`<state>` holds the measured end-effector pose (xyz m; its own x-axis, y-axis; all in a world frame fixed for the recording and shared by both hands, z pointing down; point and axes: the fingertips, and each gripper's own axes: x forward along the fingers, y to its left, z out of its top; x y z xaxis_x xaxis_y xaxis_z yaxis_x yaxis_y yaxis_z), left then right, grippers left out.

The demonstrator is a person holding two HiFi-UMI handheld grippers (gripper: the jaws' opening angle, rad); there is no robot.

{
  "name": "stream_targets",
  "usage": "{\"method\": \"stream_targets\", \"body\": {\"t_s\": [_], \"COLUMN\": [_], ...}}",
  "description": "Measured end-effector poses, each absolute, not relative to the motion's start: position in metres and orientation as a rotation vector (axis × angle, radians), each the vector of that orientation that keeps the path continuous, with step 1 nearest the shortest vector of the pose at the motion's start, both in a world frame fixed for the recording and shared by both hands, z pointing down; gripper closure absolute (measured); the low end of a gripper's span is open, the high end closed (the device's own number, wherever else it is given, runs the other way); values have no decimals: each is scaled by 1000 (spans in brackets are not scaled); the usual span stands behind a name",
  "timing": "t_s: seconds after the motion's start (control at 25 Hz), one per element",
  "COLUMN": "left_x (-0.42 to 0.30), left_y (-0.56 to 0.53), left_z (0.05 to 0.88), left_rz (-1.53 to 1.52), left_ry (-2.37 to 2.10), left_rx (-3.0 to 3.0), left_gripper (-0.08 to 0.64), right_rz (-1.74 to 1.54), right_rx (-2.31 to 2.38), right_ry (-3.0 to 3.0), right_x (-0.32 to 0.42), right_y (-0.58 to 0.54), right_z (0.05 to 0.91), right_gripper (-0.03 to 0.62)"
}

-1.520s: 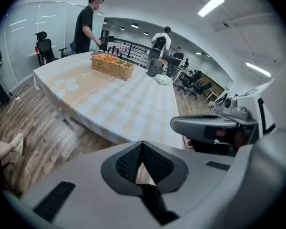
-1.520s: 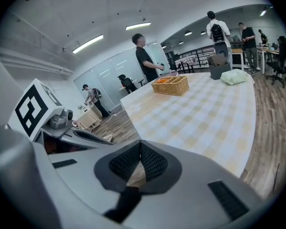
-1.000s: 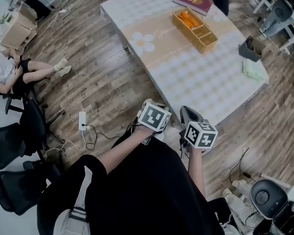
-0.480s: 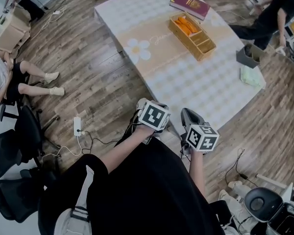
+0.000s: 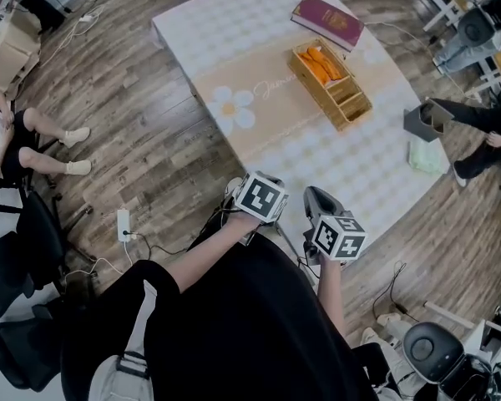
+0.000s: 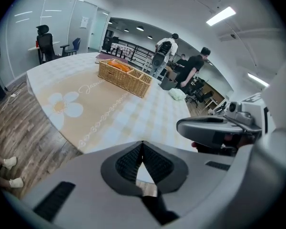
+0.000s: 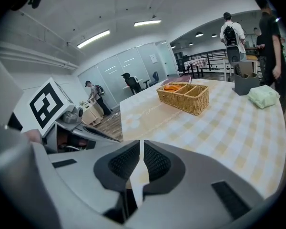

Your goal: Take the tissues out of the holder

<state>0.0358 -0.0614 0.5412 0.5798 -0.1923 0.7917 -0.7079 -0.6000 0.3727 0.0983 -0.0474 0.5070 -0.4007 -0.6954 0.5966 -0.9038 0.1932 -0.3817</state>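
Holds the left claw closed, ribbed pads meeting at their tips, nothing between them. Holds the right claw closed too, only a hairline slit between its pads, empty. Carries both side by side, near each other, at the near edge of the table, aimed toward the tabletop. Sees the tissues, a pale green pack, lying flat on the checked cloth near the table's right corner, well apart from both claws. Spots the grey holder just beside them, upright, at the same corner. Finds a wicker basket mid-table, orange items in its far compartment, and a dark red book beyond it.
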Motion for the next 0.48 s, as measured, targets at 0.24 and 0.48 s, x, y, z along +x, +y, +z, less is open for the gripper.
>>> {"method": "stream_targets", "body": {"t_s": [0.24, 0.48], "left_x": [32, 23], "left_y": [-104, -136], "left_z": [542, 543], "left_rz": [960, 983], "left_ry": [-669, -622], "left_rx": [2123, 2105], "left_gripper": [560, 560], "right_rz": [1037, 1073], "right_rx": [1531, 1545], "right_ry": [-2155, -2100], "right_x": [91, 85], "right_y": [-88, -122], "right_z": [509, 518], "right_gripper": [574, 574]}}
